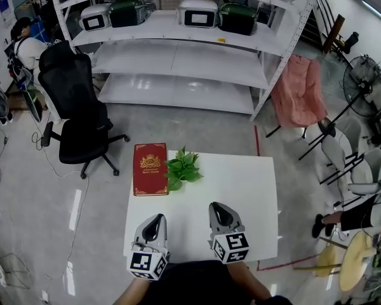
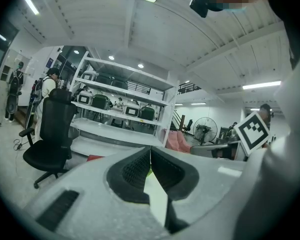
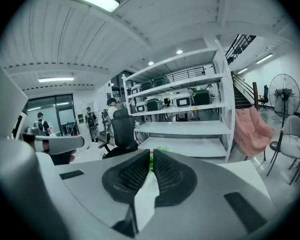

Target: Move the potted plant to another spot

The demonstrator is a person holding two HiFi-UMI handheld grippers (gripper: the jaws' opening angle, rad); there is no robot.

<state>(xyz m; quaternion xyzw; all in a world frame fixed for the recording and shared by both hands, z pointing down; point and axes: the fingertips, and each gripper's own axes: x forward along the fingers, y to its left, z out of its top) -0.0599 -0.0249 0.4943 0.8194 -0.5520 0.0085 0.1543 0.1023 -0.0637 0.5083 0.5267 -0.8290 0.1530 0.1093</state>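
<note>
A small green potted plant (image 1: 183,167) stands at the far left part of the white table (image 1: 241,196), right beside a red book (image 1: 150,169). My left gripper (image 1: 153,222) hovers over the table's near left part, jaws shut and empty. Over the near middle, my right gripper (image 1: 220,212) is also shut with nothing in it. Both point toward the plant and stay well short of it. In the right gripper view a sliver of green leaves (image 3: 160,149) shows just past the shut jaws (image 3: 151,158). The left gripper view shows the shut jaws (image 2: 150,156) with a hint of green behind.
A black office chair (image 1: 76,107) stands left of the table on the floor. White shelving (image 1: 178,43) with appliances fills the back. A pink chair (image 1: 298,94), a fan (image 1: 365,78) and grey chairs are at the right. A seated person (image 1: 359,218) is by the right edge.
</note>
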